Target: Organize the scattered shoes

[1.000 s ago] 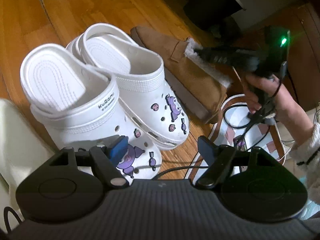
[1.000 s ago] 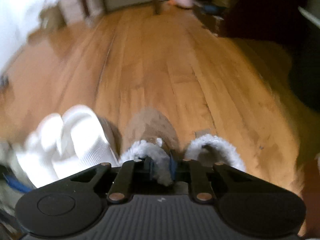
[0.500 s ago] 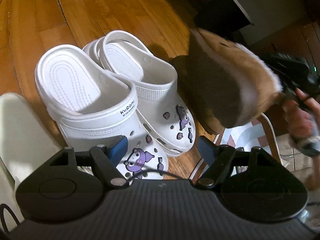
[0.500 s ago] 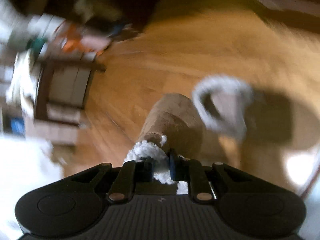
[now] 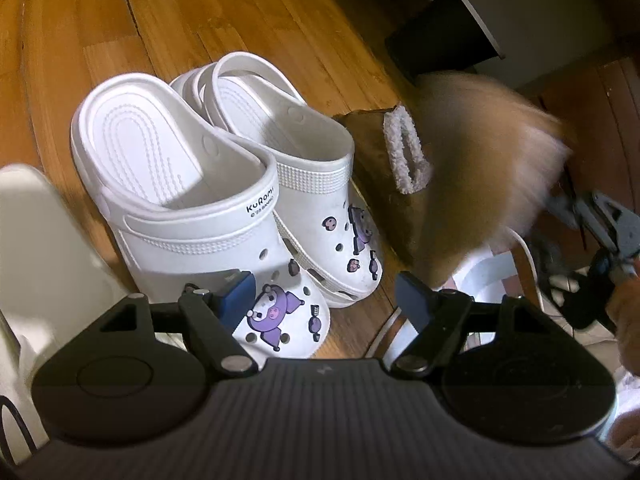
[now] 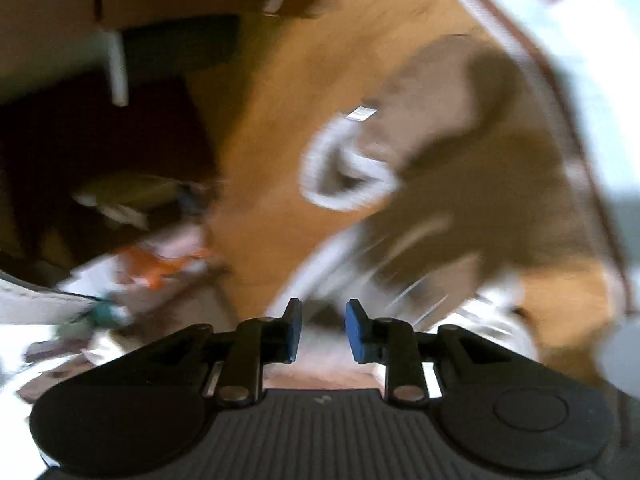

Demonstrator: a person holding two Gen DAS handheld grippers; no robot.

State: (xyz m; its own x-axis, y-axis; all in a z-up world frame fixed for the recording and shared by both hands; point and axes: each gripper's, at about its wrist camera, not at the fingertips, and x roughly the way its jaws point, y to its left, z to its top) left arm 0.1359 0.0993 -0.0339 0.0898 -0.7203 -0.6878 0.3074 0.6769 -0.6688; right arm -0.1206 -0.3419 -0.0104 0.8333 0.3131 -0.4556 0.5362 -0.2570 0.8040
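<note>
Two white clogs with purple charms, the near clog (image 5: 172, 184) and the far clog (image 5: 280, 128), stand side by side on the wood floor. A brown slipper with fleece trim (image 5: 380, 184) (image 6: 420, 120) lies right of them. A second brown slipper (image 5: 488, 168) (image 6: 480, 208) is a blur further right, in motion just ahead of my right gripper (image 6: 325, 330) (image 5: 600, 220). That gripper's jaws are opening, and the pads press on nothing I can make out. My left gripper (image 5: 325, 296) hovers open over the near clog's toe, holding nothing.
A dark box (image 5: 448, 36) stands behind the slippers. A pale rug with cables (image 5: 484, 280) lies at the right, under the person's hand (image 5: 628, 312). A white object (image 5: 36, 240) fills the left edge. Bare wood floor (image 5: 200, 12) stretches beyond the clogs.
The right gripper swung the second slipper over next to the first while rolling, and its jaws have parted from the fleece edge. The left gripper barely moved.
</note>
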